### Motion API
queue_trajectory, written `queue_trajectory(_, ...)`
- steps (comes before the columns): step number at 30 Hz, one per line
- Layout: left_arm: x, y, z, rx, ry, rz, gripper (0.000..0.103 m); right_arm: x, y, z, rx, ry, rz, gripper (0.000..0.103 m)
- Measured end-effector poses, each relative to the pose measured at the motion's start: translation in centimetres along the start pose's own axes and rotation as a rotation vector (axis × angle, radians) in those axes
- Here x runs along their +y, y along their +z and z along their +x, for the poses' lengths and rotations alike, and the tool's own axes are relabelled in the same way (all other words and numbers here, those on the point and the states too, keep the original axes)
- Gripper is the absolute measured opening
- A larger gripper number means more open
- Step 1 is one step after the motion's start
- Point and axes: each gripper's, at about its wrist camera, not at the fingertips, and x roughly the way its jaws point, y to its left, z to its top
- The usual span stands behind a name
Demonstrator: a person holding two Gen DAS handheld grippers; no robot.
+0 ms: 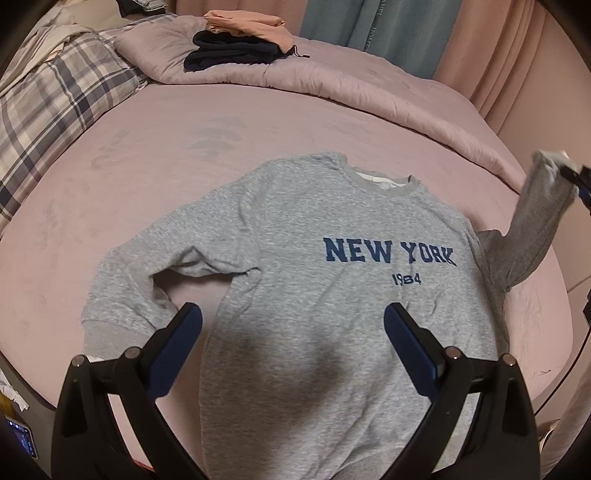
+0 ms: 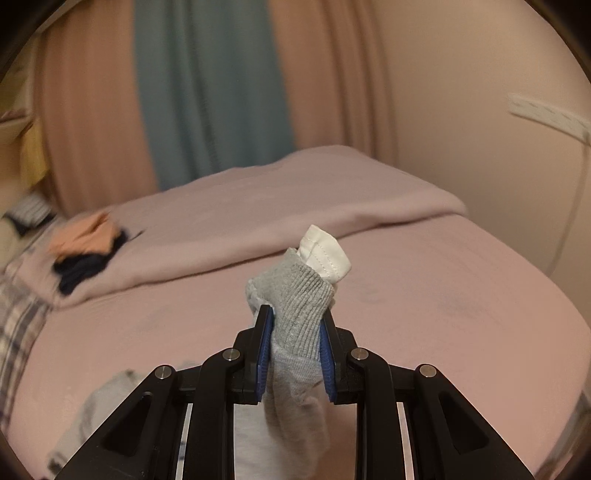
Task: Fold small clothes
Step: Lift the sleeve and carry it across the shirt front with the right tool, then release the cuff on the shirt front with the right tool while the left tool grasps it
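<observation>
A grey sweatshirt [image 1: 314, 258] printed NEW YORK 1984 lies face up on the pink bed [image 1: 147, 166]. Its left sleeve [image 1: 122, 291] is bent on the sheet. Its right sleeve [image 1: 532, 229] is lifted off the bed toward the right edge of the left wrist view. My right gripper [image 2: 295, 314] is shut on that sleeve's ribbed cuff [image 2: 299, 299], and a white inner cuff [image 2: 325, 251] pokes out above the pads. My left gripper [image 1: 293, 314] hovers open above the sweatshirt's lower body, with nothing between its fingers.
A folded pink quilt [image 1: 314, 77] crosses the far side of the bed, with a dark garment [image 1: 229, 55] and a peach one [image 1: 243, 24] stacked on it. A plaid pillow [image 1: 55, 103] lies at the left. Curtains [image 2: 207, 92] hang behind the bed.
</observation>
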Motion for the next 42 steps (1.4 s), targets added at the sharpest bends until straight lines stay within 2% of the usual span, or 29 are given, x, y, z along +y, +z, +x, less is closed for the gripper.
queue_trajectory(5,1.0,0.0,0.1,-0.002,0.005,-0.013,0.098,5.0,-1.4,0.6,0.068,0.107,-0.088,0.025)
queue_trajectory(12,2.5,0.1,0.7,0.009,0.01,-0.039,0.098,10.3,-4.2,2.9,0.172,0.193,-0.186,0.025)
queue_trajectory(22,4.1,-0.2,2.0,0.035,0.021,-0.068,0.099,17.6,-10.9,6.3,0.349,0.231,-0.298,0.025)
queue_trajectory(26,4.6,-0.2,2.5,0.044,0.023,-0.072,0.099,18.9,-13.5,7.6,0.417,0.222,-0.359,0.025)
queue_trajectory(30,4.9,-0.1,2.8,0.046,0.025,-0.077,0.099,19.2,-14.3,8.2,0.452,0.252,-0.356,0.025)
queue_trajectory(32,5.1,0.1,3.0,0.051,0.021,-0.082,0.099,19.1,-14.2,8.2,0.458,0.278,-0.361,0.03)
queue_trajectory(33,5.1,0.2,3.1,0.052,0.018,-0.083,0.099,19.4,-14.3,8.2,0.462,0.293,-0.355,0.042)
queue_trajectory(34,5.1,0.3,3.0,0.049,0.013,-0.084,0.099,19.2,-14.2,8.2,0.471,0.313,-0.344,0.058)
queue_trajectory(35,5.1,0.4,3.0,0.047,0.008,-0.083,0.099,19.1,-14.1,8.0,0.477,0.335,-0.33,0.063)
queue_trajectory(39,4.8,1.2,2.7,0.034,-0.009,-0.077,0.1,18.9,-13.8,7.3,0.465,0.405,-0.292,0.07)
queue_trajectory(42,4.2,2.0,2.8,0.025,-0.023,-0.062,0.1,17.5,-12.8,6.8,0.43,0.375,-0.234,0.077)
